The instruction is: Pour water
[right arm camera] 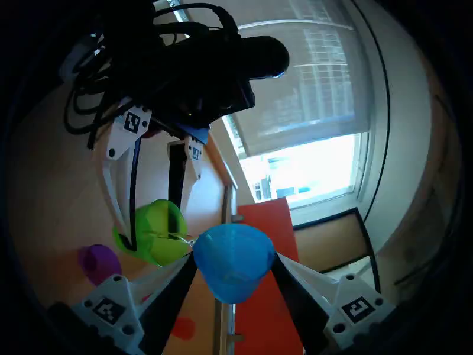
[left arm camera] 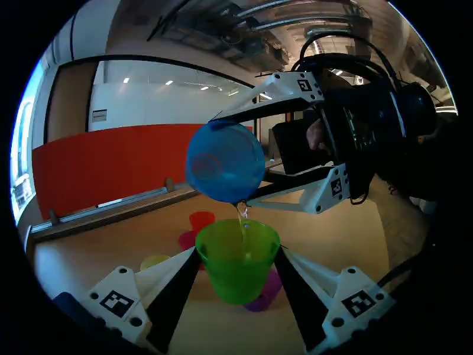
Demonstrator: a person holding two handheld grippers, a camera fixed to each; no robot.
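Observation:
In the left gripper view my left gripper is shut on an upright green cup. Just above it, the right gripper holds a blue cup tipped on its side. A thin stream of water falls from the blue cup's rim into the green one. In the right gripper view my right gripper is shut on the blue cup, and the green cup sits right against its rim, held between the left gripper's fingers.
Several other cups stand on the wooden table: a red one, a yellow one, a purple one. A red wall panel runs behind the table. A purple cup and a bright window appear in the right gripper view.

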